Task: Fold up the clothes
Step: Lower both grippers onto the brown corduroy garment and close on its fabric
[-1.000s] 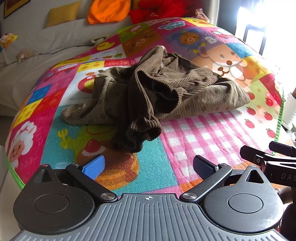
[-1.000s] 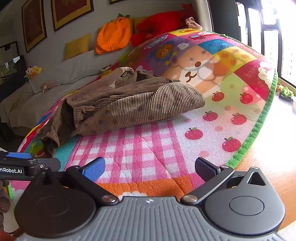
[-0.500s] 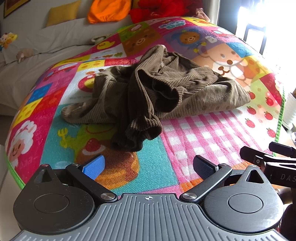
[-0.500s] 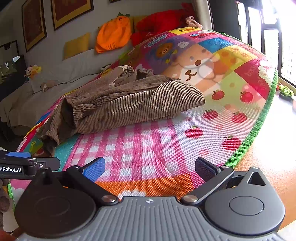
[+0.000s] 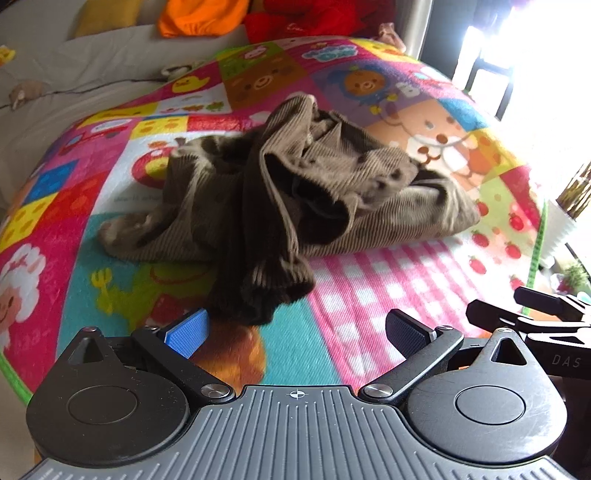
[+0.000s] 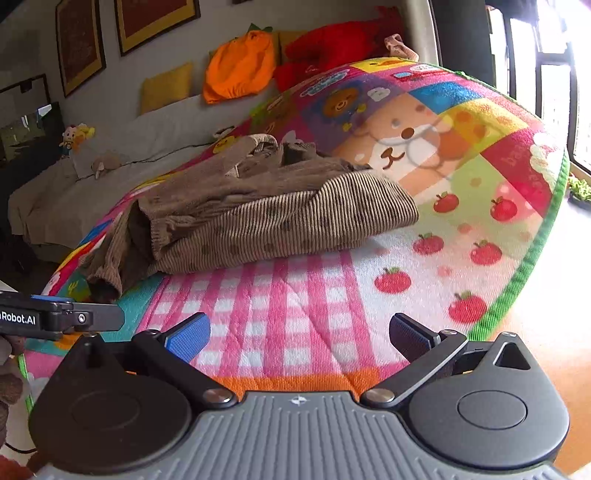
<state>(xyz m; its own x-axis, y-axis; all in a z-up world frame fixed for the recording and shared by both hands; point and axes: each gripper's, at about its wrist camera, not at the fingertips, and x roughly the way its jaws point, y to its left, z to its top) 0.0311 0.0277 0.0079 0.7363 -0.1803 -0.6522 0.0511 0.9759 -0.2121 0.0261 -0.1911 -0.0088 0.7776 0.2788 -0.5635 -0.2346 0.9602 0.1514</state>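
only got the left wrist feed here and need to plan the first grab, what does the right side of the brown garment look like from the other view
Observer: From the right wrist view the brown corduroy garment ends in a smooth rolled fold facing the right hand-held gripper, which is open and short of it.
Operator: anything past the mat on that side
Observer: Bare orange floor beyond the mat's green edge.
Operator: whats on the wall
Observer: Framed pictures above a yellow cushion.
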